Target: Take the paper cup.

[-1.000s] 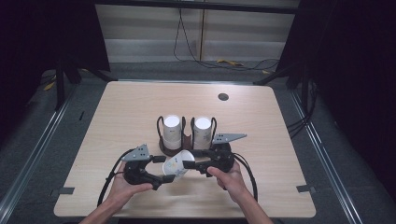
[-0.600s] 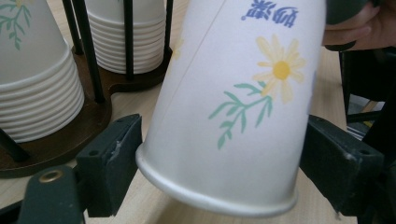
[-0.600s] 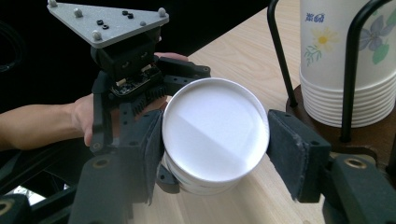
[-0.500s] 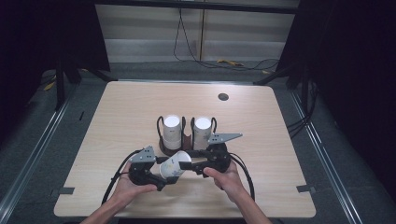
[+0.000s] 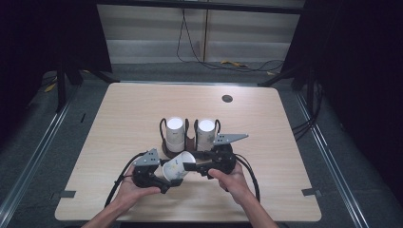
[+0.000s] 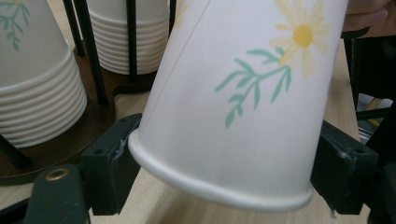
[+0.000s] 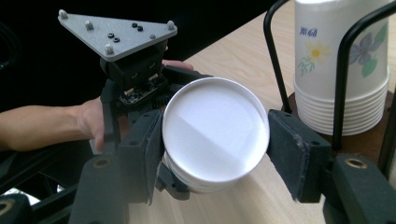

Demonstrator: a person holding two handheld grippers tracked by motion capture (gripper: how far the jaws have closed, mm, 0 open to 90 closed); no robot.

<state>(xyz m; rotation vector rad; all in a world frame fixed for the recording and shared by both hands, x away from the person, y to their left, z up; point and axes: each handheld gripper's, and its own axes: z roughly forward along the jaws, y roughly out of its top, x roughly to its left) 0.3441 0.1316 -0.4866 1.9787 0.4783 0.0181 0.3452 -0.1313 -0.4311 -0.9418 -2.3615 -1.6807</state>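
Gripping paper cup (image 5: 177, 167): left gripper (image 5: 164, 178) jaws clamp rim end, right gripper (image 5: 190, 167) jaws clamp base.

Two grippers (image 5: 172, 172) (image 5: 190, 167); one loose paper cup (image 5: 177, 166); two cup stacks (image 5: 174, 133) (image 5: 205, 134); one wire holder (image 5: 189, 142).

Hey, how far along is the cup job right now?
Done: one cup is out of the rack. In hand: both the left tool and right tool grip it, lying sideways above the table. Left: where it goes can't be told; two stacks remain racked.
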